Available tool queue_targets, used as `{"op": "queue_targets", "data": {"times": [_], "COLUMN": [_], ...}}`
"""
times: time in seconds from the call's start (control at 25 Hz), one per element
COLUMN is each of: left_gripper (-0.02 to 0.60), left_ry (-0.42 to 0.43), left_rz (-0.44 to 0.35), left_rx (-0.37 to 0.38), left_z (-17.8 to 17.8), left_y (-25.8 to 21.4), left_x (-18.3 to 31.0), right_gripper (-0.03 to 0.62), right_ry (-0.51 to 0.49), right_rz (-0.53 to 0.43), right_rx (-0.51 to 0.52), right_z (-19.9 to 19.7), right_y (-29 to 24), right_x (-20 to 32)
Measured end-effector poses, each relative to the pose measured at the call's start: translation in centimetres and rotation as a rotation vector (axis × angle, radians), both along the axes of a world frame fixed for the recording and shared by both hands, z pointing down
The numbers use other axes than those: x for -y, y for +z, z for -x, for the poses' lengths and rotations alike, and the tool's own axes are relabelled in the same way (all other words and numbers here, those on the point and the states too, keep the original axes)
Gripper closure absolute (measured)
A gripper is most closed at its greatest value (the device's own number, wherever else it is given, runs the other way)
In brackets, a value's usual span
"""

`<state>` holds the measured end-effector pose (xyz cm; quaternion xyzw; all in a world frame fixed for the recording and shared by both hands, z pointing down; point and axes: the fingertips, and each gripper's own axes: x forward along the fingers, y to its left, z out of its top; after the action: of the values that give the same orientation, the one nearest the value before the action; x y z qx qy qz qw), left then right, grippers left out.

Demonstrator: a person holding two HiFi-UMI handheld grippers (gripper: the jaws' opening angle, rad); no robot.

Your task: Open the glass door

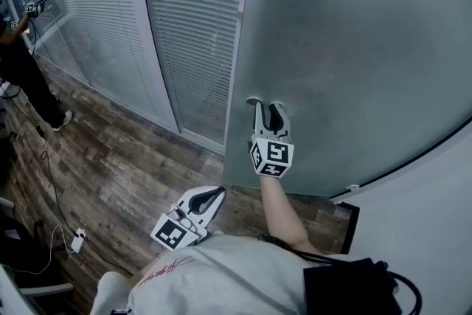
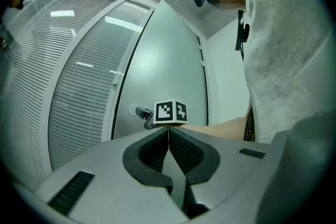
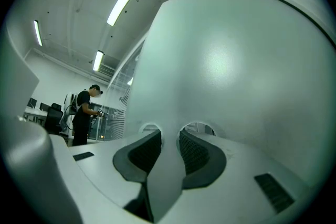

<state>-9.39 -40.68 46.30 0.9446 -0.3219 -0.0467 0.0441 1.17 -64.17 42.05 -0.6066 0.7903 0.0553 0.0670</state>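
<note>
Frosted glass door [image 1: 354, 33] fills most of the head view. It stands ajar, and we see its free edge out in front of the glazed wall with white blinds [image 1: 192, 26]. Dark wood-plank floor [image 1: 110, 151] runs along below both. Plain white wall [image 1: 428, 232] is on the right past the door's foot. Long ceiling lights [image 3: 125, 0] are on. Another person [image 1: 22, 63] in dark clothes stands far left by the blinds, well apart from us.

Right gripper [image 1: 271, 108] points at the door face with its tips right up against it. Its jaws are part-way apart, clamped on the door handle [image 2: 142, 112] near the door's free edge. Left gripper [image 1: 214, 193] hangs low over the floor near our grey shirt [image 1: 221, 277], jaws pressed together, empty. A small white adapter [image 1: 77, 240] with a thin cable lies on the floor, bottom left.
</note>
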Motion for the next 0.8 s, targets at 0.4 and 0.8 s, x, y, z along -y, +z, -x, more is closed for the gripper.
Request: {"op": "queue_targets", "data": {"times": [0.4,0.8], "left_gripper": [0.563,0.563], "left_ry": [0.050,0.050], "left_rz": [-0.005,-0.043], "left_rx": [0.006,0.007], "left_z": [-1.2,-0.8], "left_y": [-0.1,-0.9], "left_x": [-1.4,-3.5], "right_gripper": [0.477,0.479], "right_ry": [-0.050,-0.074], "right_rz": [-0.006,-0.001], "right_rx": [-0.004,0.011], "right_z": [0.8,1.0], "right_y": [-0.1,0.2], "right_x": [-3.1,-6.9]}}
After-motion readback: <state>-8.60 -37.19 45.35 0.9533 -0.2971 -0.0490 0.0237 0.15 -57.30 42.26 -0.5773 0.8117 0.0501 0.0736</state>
